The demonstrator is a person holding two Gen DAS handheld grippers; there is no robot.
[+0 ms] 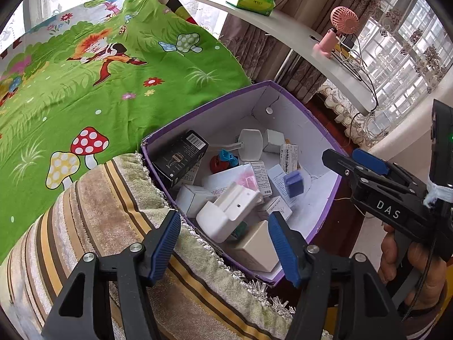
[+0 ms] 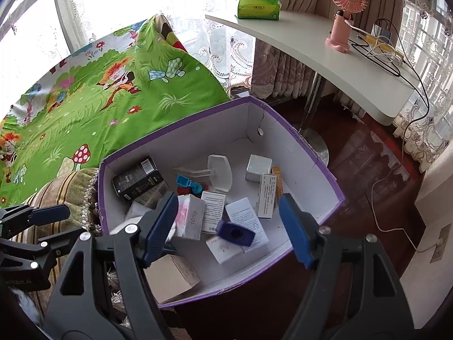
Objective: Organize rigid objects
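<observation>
A cardboard box with a purple outside and matt white walls sits at the centre of both views, its rim creased and its far wall cracked. Loose inside lie the hard things: a glossy black carton at 10 o'clock, a small white cube at 1 o'clock, printed white cartons in the middle, a dark blue block on top of them, and a tan carton at 7 o'clock.

The left gripper hangs above the near rim, its ribbed blue pads parted with nothing between them. The right gripper likewise stands apart and empty over the box.

The box's 9 o'clock edge presses against a fringed, striped plush cushion, with a smooth green cartoon sheet behind; toward 3 o'clock is dark polished floor.

Only the left view shows a moulded white plastic holder near the rim and a hand on the right gripper's handle; only the right view shows a wall socket.
</observation>
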